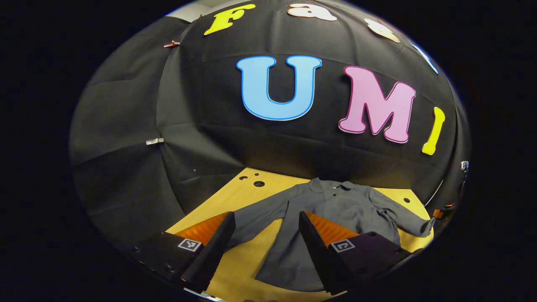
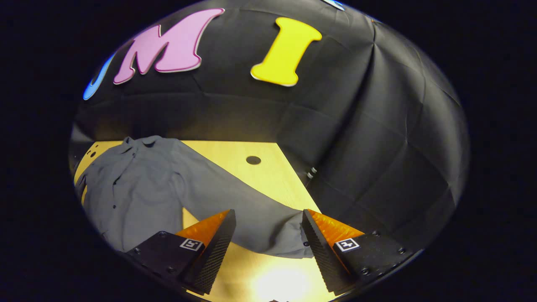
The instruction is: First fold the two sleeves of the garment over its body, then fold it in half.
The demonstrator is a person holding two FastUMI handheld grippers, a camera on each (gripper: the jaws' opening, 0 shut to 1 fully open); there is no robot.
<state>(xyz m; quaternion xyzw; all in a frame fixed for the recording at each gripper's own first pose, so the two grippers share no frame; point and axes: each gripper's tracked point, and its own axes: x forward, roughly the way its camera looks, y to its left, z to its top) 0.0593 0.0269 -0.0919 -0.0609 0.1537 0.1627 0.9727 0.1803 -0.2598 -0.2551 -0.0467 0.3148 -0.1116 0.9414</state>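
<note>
On the far part of the wooden tabletop, in the left gripper view, a grey long-sleeved shirt lies flat and face up, its collar toward the black cloth wall and its hem toward the camera, so its long axis runs from near to far. Both sleeves are spread out to the sides, neither folded over the body: the left sleeve slants toward the near left, the right sleeve reaches to the right edge of the tabletop. The left gripper hangs above the near left of the shirt, its fingers wide apart and holding nothing. Round holes mark the tabletop by the far left corner.

In the right gripper view the shirt sits to the left, with small dark buttons down its front, and the long sleeve runs diagonally from the shoulder down to its cuff. The right gripper is over that cuff end, fingers wide open, gripping nothing; whether they touch the cloth I cannot tell. A single hole shows beyond the sleeve, and a bright glare lies on the near wood.
</note>
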